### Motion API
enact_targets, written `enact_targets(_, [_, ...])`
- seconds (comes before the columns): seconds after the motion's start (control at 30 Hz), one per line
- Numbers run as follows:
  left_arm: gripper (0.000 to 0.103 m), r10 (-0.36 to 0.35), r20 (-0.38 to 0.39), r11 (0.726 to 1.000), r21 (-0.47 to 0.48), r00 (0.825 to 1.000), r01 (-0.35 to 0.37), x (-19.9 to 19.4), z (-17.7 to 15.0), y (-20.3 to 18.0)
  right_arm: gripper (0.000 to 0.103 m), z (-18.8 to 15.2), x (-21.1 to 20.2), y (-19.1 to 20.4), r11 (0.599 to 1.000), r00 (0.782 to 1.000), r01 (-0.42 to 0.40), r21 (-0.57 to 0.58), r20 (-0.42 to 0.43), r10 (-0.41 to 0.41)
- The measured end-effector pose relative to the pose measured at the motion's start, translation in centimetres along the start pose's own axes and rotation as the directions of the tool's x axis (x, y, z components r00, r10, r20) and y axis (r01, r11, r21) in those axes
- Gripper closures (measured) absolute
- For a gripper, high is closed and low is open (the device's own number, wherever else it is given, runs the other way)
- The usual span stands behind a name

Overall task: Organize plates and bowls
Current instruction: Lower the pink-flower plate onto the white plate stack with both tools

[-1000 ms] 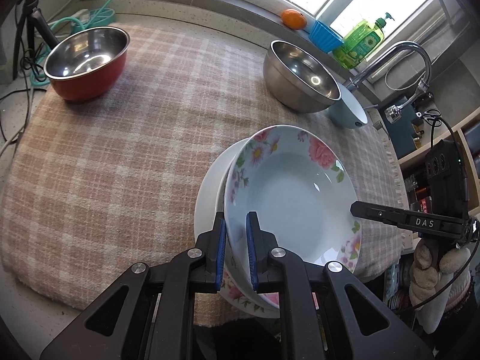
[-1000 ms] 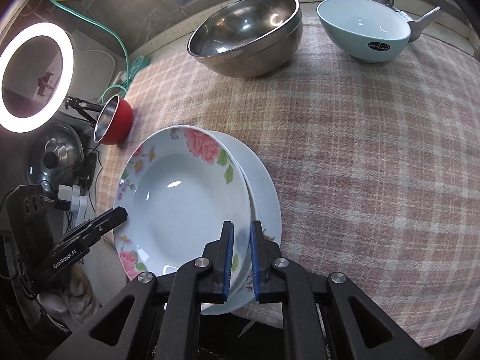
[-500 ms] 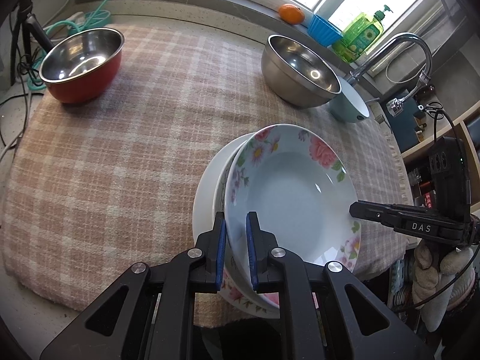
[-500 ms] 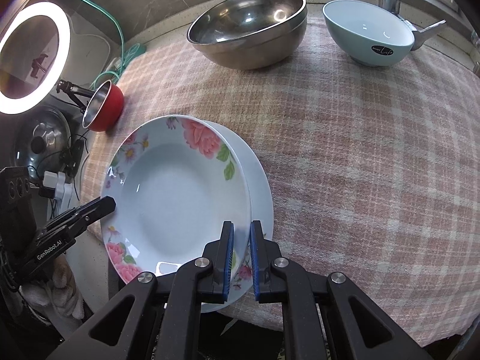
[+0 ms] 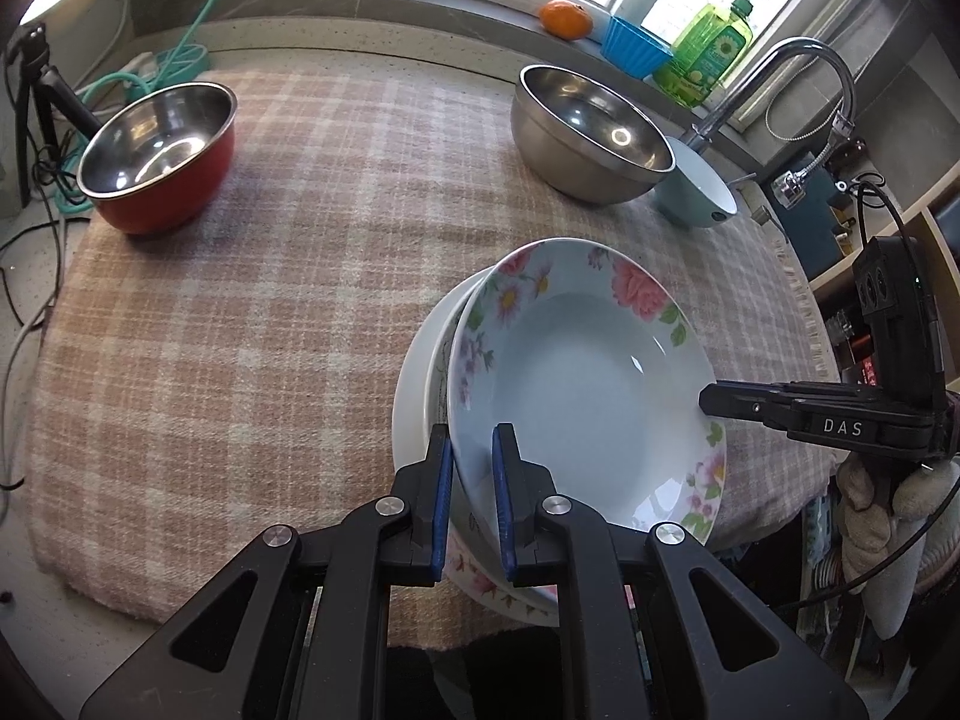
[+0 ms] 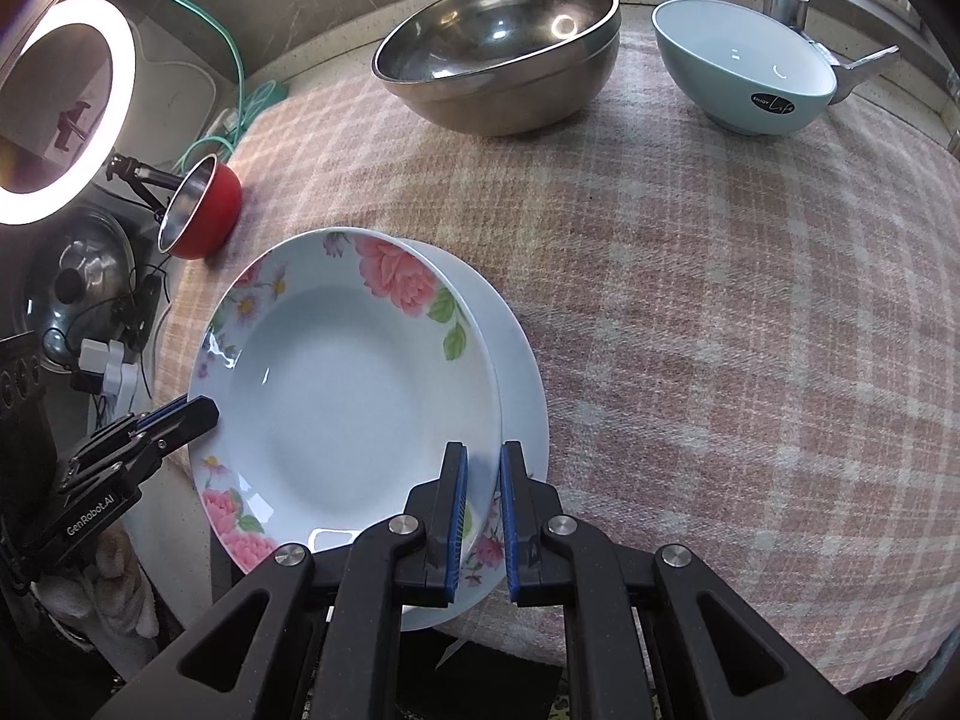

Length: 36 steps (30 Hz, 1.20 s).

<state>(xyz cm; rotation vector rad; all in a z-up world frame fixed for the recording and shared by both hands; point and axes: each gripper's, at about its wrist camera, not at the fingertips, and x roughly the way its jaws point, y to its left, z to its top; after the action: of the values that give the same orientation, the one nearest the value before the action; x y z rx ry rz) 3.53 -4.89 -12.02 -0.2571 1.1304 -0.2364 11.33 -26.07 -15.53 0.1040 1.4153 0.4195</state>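
Note:
A deep floral plate (image 5: pixel 576 384) (image 6: pixel 336 384) is gripped at opposite rims by both grippers. My left gripper (image 5: pixel 471 438) is shut on its near-left rim, and its tip also shows in the right wrist view (image 6: pixel 198 414). My right gripper (image 6: pixel 483 456) is shut on the opposite rim, with its tip (image 5: pixel 714 402) visible at the plate's right side. Just beneath, offset, lies a second plate (image 5: pixel 420 372) (image 6: pixel 522 384) on the checked cloth; I cannot tell whether the two touch. A red bowl (image 5: pixel 159 156), a steel bowl (image 5: pixel 591 132) and a teal bowl (image 6: pixel 744 72) stand further back.
The plates sit at the table's front edge (image 5: pixel 240 594), partly overhanging it. A faucet (image 5: pixel 774 78), a green soap bottle (image 5: pixel 708 54), a blue cup (image 5: pixel 633 48) and an orange (image 5: pixel 564 18) line the back. A ring light (image 6: pixel 60 114) and cables stand off the left end.
Both grippers keep their hold on the floral plate. Both views have rolled slightly; the plate stays about where it was over the lower plate.

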Motion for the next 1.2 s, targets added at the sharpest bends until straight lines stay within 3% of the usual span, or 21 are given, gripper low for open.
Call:
enact_targets(0.8, [0.092,0.021,0.023,1.0,0.008,1.0,-0.021,-1.1,0.4,0.7,0.092,0.2,0.3,0.3,1.0,1.0,0.02,-0.011,0.0,-0.02])
enact_targets(1.2, [0.092,0.005,0.039,0.999,-0.045,0.999,-0.003,-2.0,1.2,2.0,0.091,-0.9,-1.1,0.1,0.999,0.998,0.019,0.028,0.063,-0.021])
